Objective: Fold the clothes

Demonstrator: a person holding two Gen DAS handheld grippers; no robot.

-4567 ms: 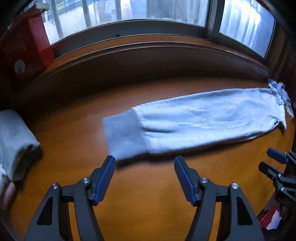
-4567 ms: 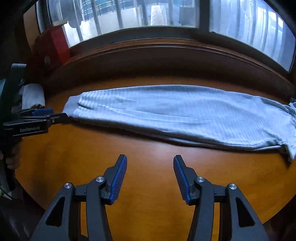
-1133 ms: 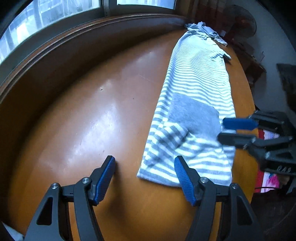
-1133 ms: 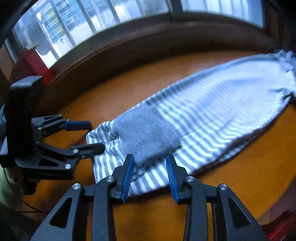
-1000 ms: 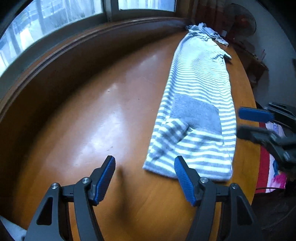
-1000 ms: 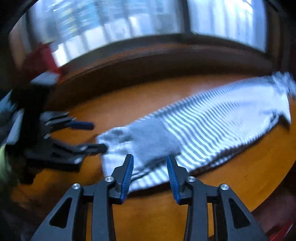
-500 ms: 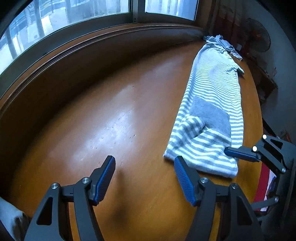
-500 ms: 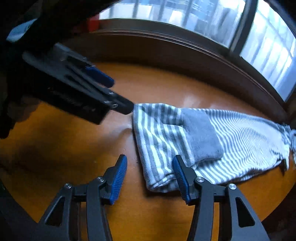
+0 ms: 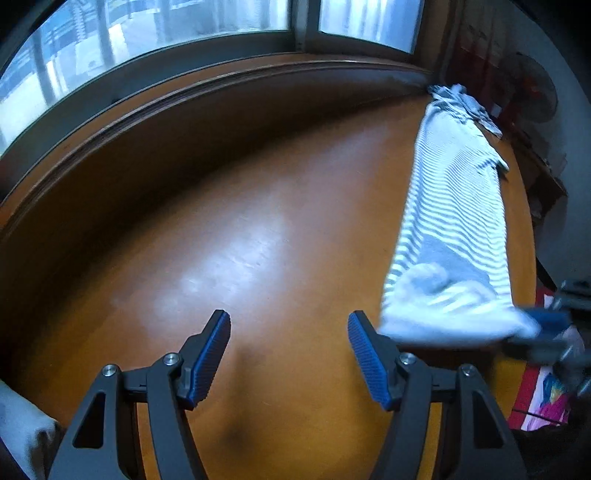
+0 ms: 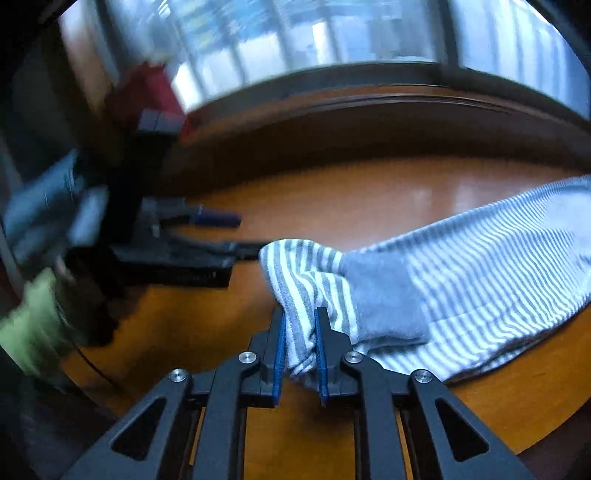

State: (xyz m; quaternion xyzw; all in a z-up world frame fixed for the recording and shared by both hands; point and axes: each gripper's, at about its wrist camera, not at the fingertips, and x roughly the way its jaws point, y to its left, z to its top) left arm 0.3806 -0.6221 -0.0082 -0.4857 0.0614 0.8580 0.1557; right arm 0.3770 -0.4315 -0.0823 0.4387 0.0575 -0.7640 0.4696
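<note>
On the round wooden table point(image 9: 258, 229) by the window point(image 9: 155, 33), a long striped garment point(image 9: 454, 206) lies stretched out flat, white and grey stripes, running from the far edge of the table under the window sill down toward the near right edge in the left wrist view. Its far end is bunched up at the table's back edge near the wall. A plain grey cuff point(image 10: 380, 295) is folded back on top of the striped cloth near the close end.

The right gripper point(image 10: 300, 332) sits at the near edge of the table with its jaws closing on the near end of the garment; striped cloth fills the narrow gap between the blue pads point(image 10: 280, 343), both pads touching it, and the pinched edge is pulled up into a small hump just ahead of the fingertips. In the left wrist view the same gripper is a blurred dark shape at the right, at the corner of the cloth.

The left gripper point(image 9: 289, 354) hangs over bare wood to the left of the garment, jaws spread wide, nothing between them. Its right pad is close beside the garment's near edge but not on it. From the right wrist view it shows as a blurred black frame with a blue tip, fingers pointing toward the cloth's end, tip just beside it; contact cannot be told. A green sleeve point(image 10: 33, 325) shows behind that gripper, lower left. A blurred red object point(image 10: 147, 96) stands at the far left by the window. A bit of pale cloth point(image 9: 22, 424) shows at the bottom left corner of the left wrist view.
</note>
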